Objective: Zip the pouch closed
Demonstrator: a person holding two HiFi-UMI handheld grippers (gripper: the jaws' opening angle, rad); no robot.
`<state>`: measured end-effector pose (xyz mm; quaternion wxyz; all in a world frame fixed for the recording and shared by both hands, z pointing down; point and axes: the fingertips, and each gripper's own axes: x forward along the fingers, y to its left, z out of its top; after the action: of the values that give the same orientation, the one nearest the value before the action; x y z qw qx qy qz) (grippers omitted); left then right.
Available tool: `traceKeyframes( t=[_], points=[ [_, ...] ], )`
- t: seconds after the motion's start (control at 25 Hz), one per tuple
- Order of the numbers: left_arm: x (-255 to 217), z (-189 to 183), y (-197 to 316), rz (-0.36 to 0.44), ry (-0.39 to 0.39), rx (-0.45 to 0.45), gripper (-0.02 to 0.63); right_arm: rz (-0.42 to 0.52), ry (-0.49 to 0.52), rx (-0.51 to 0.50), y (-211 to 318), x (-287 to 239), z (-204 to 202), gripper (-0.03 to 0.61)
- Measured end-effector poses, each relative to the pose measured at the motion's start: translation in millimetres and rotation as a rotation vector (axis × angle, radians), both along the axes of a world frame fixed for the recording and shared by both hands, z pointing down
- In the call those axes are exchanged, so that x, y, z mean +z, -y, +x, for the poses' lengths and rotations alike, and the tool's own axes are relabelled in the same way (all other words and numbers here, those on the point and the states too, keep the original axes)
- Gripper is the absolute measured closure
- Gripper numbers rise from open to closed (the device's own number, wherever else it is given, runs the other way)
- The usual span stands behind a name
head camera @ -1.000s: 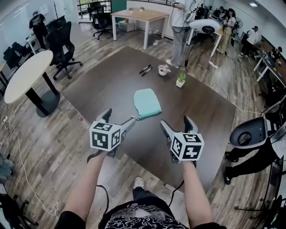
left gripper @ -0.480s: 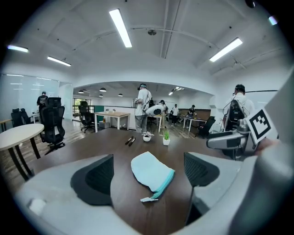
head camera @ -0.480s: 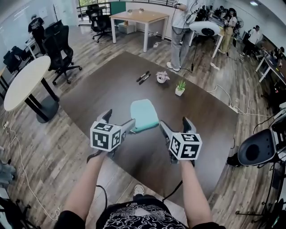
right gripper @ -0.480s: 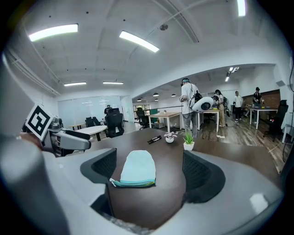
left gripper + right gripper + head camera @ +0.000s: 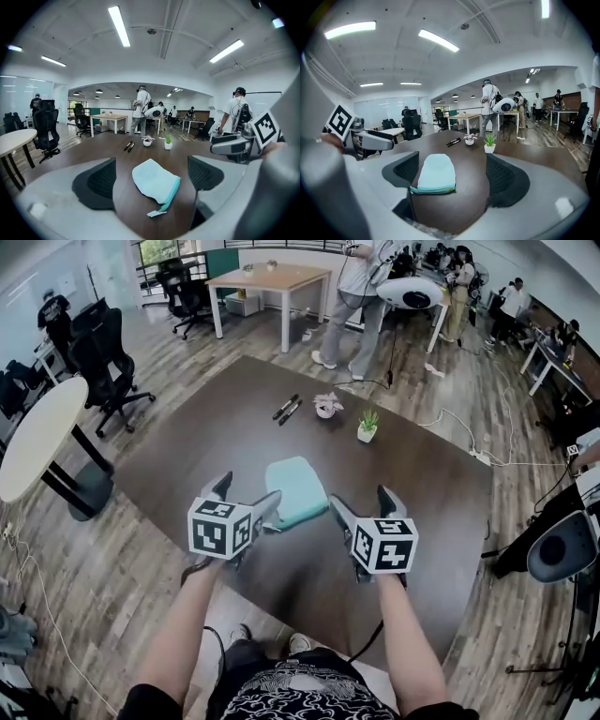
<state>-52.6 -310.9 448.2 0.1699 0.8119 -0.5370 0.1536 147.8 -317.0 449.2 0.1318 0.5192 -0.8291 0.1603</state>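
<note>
No readable text, brand or number. Square markers (image 5: 221, 529) on left gripper (image 5: 248, 495) and right gripper (image 5: 363, 502): patterns only. Shirt print (image 5: 281, 699), 6 o'clock: illegible.

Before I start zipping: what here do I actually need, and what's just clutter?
Needed:
pouch
left gripper, open
right gripper, open

Lying about:
markers
pink-leaved pot plant
green pot plant

You wear a black shirt (image 5: 291, 699) printed with white swirls, its sleeves short. Above the shirt, your left gripper (image 5: 247, 491) and right gripper (image 5: 361, 502) are grey. Each has a black-and-white marker cube (image 5: 221, 527) and black ribbed pads (image 5: 96, 180). Thin black cables (image 5: 368, 641) trail back toward the shirt.
</note>
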Motion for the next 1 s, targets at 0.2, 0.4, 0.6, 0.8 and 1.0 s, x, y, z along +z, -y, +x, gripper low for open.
traceKeyframes(
  t=[0.2, 0.4, 0.6, 0.8, 1.0],
  points=[
    [1.9, -2.5, 16.6, -0.003, -0.01, 0.088, 0.13, 0.007, -0.014, 0.081, 0.4, -1.7, -4.6, 0.14],
    [12.0, -3.0, 33.7, -0.026, -0.024, 0.205, 0.13, 0.015, -0.02, 0.193, -2.6, -2.3, -8.5, 0.14],
    [16.5, -1.2, 42.3, -0.041, -0.027, 0.328, 0.13, 0.021, -0.026, 0.295, -9.2, -4.7, -11.9, 0.14],
    [20.7, -4.4, 39.7, -0.052, -0.02, 0.418, 0.13, 0.006, -0.012, 0.359, -22.6, 0.0, -27.8, 0.14],
    [25.1, -4.6, 35.8, -0.062, -0.014, 0.487, 0.13, -0.006, -0.016, 0.408, -34.4, 5.5, -37.9, 0.141]
  ],
)
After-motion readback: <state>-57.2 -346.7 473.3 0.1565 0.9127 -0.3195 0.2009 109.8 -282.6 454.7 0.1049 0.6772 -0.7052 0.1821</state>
